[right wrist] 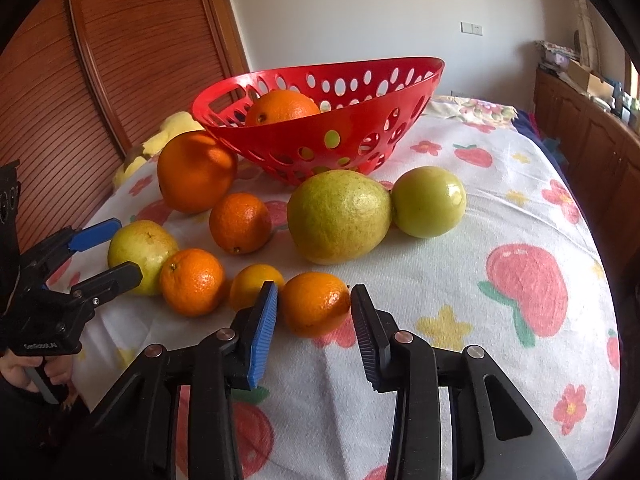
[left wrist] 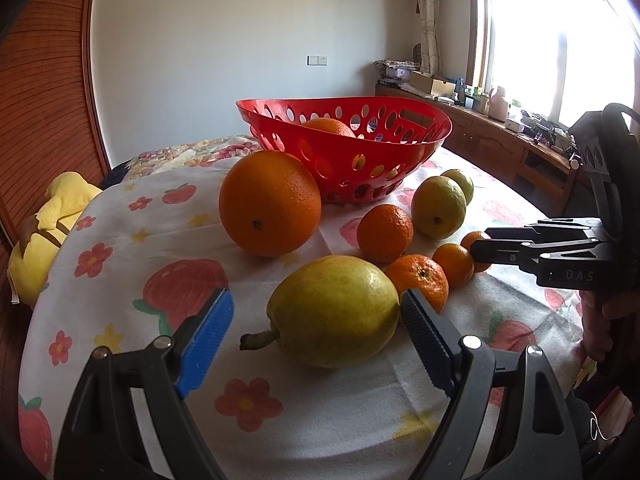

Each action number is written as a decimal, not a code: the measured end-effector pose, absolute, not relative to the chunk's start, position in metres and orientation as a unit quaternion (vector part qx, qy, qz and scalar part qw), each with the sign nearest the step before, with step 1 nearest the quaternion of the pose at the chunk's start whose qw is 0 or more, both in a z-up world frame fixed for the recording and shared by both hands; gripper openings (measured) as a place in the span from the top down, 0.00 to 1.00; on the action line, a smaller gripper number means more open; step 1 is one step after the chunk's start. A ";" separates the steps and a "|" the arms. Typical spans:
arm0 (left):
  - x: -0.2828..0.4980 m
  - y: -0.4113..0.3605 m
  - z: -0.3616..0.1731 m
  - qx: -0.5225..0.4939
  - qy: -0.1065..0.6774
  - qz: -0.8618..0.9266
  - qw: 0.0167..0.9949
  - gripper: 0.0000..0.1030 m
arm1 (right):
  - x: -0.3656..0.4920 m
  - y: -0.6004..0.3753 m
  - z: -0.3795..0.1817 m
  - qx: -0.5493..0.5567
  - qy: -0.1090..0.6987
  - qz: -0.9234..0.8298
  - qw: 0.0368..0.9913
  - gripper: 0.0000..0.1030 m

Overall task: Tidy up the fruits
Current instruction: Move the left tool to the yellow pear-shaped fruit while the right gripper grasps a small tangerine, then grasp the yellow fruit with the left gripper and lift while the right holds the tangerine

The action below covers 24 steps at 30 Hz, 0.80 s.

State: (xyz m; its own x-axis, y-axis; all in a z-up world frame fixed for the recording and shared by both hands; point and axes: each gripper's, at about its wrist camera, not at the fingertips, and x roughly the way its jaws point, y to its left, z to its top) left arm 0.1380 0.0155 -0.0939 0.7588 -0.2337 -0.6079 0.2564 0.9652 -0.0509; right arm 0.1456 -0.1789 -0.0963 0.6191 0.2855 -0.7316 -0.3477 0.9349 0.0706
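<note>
Right gripper (right wrist: 314,312) has narrowed on a mandarin (right wrist: 315,304), pads touching its sides, so it can go to the basket (right wrist: 360,108) at the far side. Left gripper (left wrist: 316,316) stands wide around a pear (left wrist: 334,312), touching only its right side, probably next.

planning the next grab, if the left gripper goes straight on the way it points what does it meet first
Most likely the yellow-green pear lying between the open fingers of the left gripper; its right finger looks almost touching already.
</note>
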 end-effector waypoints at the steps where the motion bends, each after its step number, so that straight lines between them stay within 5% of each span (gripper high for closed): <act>1: 0.138 0.016 -0.094 0.018 0.322 -0.131 0.938 0.17 | 0.145 -0.179 -0.096 -0.042 0.399 0.174 0.900 0.64; 24: 0.144 0.018 -0.098 0.007 0.342 -0.133 0.930 0.13 | 0.148 -0.187 -0.104 -0.076 0.397 0.143 0.904 0.62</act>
State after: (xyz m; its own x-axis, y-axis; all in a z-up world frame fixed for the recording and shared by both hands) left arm 0.1442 0.0182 -0.0983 0.7305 -0.2428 -0.6383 0.2527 0.9644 -0.0776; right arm 0.1479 -0.1866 -0.1036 0.6444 0.1976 -0.7387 -0.3185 0.9476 -0.0243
